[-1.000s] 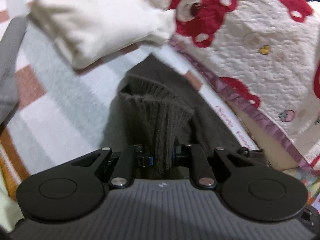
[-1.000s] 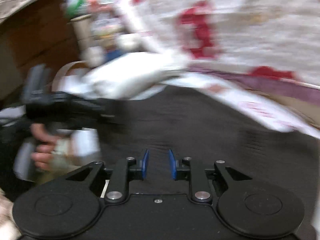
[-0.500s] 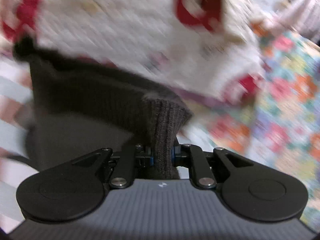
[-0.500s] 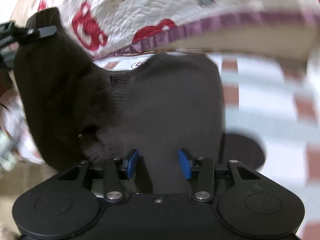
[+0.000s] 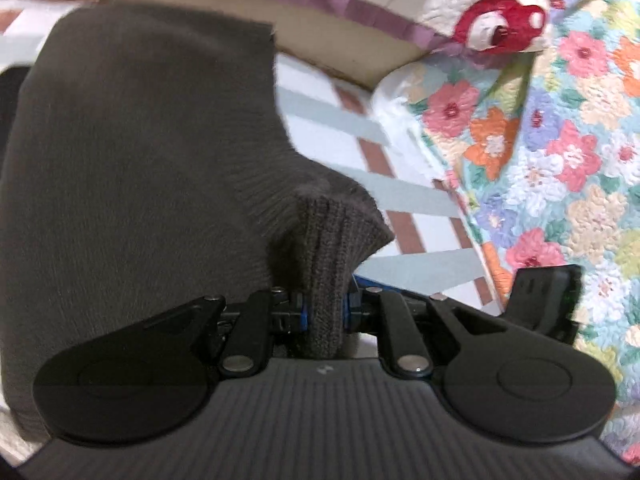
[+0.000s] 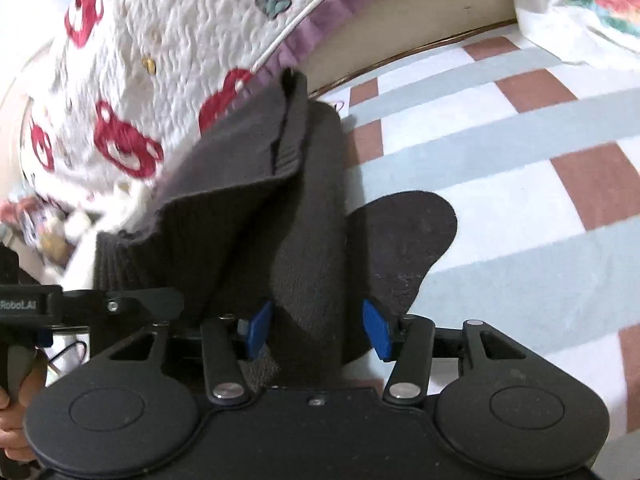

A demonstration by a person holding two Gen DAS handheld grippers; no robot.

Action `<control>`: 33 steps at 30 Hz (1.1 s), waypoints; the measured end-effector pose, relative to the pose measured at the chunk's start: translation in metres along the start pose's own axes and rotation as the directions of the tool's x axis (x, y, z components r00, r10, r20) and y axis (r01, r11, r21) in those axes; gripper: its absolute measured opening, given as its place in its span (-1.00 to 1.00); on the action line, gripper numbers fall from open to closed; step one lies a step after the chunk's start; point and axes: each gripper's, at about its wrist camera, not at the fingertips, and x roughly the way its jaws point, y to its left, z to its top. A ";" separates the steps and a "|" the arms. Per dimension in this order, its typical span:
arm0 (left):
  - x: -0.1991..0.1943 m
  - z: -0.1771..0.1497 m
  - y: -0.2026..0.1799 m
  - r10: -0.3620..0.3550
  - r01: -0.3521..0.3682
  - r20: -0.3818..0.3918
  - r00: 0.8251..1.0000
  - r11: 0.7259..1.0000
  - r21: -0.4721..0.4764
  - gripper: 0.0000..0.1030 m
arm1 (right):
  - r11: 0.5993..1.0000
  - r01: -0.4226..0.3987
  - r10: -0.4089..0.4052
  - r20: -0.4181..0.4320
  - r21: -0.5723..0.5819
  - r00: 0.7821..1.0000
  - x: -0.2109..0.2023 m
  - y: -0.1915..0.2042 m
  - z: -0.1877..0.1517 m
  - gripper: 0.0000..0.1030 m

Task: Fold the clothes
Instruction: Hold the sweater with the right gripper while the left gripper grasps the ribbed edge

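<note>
Brown sweater (image 5: 140,152) cuff clamped in left hand-held gripper (image 5: 324,312) | right hand-held gripper (image 6: 316,328) opening, apparently astride fabric

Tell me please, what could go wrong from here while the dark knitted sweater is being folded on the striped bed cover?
1. The left gripper pinches only the ribbed cuff of the sweater; so small a bite could slip, or the knit could stretch.
2. The right gripper is opening with sweater fabric between its blue pads, untouched by them, so that side may sag and spoil the fold.
3. The sweater's far edge lies against the bear-print quilt and might catch there.
</note>
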 end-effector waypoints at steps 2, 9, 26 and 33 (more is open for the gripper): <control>0.000 0.005 -0.007 -0.012 0.011 0.004 1.000 0.999 0.037 -0.74 | 1.000 -0.016 0.016 0.012 0.001 1.000 0.000 -0.003 0.001 0.09; 0.043 -0.010 0.010 0.062 -0.067 -0.114 0.992 0.997 -0.047 -0.72 | 0.996 -0.077 0.076 0.019 0.040 0.997 0.001 -0.011 0.008 0.06; 0.044 -0.022 -0.016 0.134 -0.123 -0.094 0.986 0.985 0.119 -0.57 | 0.864 -0.315 0.313 0.073 0.393 0.947 0.009 -0.034 0.023 0.06; 0.029 -0.022 -0.015 0.076 -0.065 -0.138 0.988 0.995 0.078 -0.02 | 0.882 -0.320 0.330 0.030 0.347 0.943 0.016 -0.027 0.017 -0.47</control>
